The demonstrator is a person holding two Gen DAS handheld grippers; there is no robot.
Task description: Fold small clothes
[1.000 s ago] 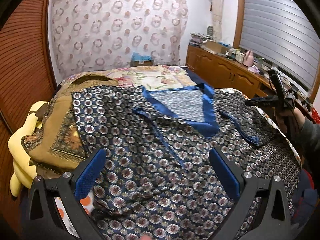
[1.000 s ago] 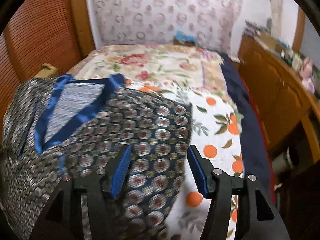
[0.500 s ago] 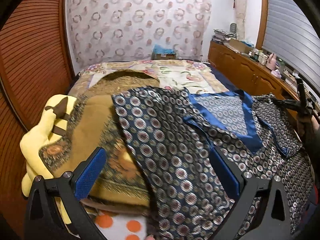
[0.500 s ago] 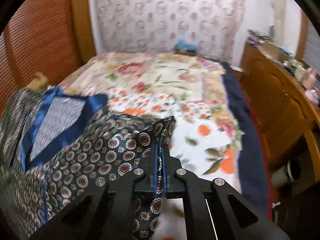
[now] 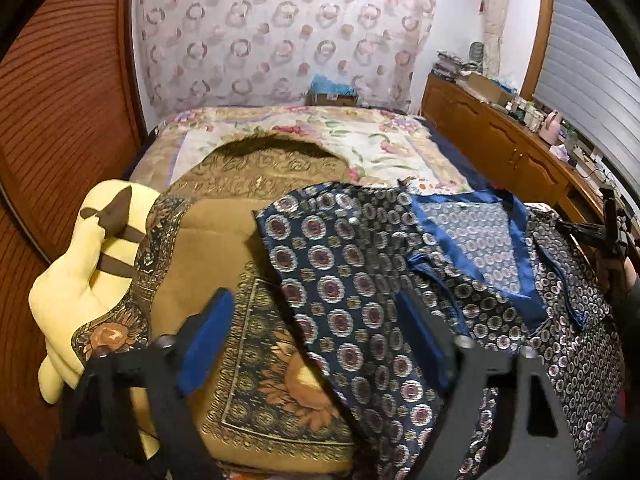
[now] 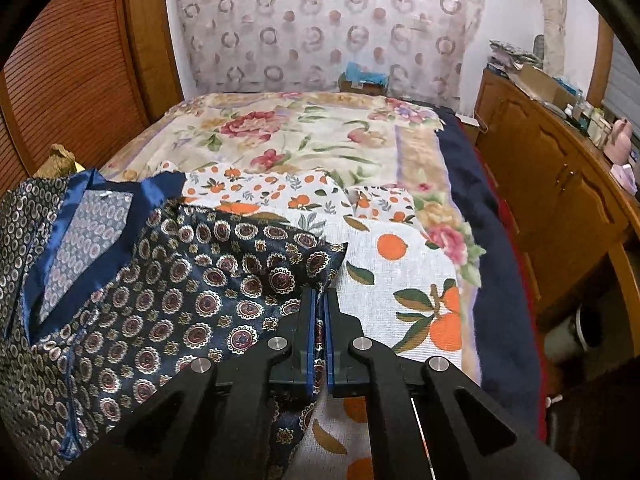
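A navy patterned garment point(image 5: 360, 280) with blue satin trim lies spread on the bed, its left sleeve edge running between my left gripper's fingers. My left gripper point(image 5: 316, 320) hovers over that edge; its jaws are closing and the blue pads stand apart from the cloth. In the right wrist view the same navy garment point(image 6: 180, 292) fills the lower left. My right gripper point(image 6: 319, 304) is shut on the garment's right sleeve corner, which sticks up past the pads. The right gripper point(image 5: 608, 232) also shows far right in the left wrist view.
Under the garment's left side lies a brown sunflower-print cloth point(image 5: 248, 380), with a yellow plush toy point(image 5: 92, 264) beside it. An orange-print sheet point(image 6: 400, 272) and floral bedspread point(image 6: 304, 136) cover the bed. A wooden cabinet point(image 6: 560, 184) runs along the right; a slatted wooden wall point(image 5: 60, 120) stands left.
My left gripper swung left from the garment's middle to its left edge and its jaws narrowed. My right gripper closed on the garment's right corner and shifted slightly.
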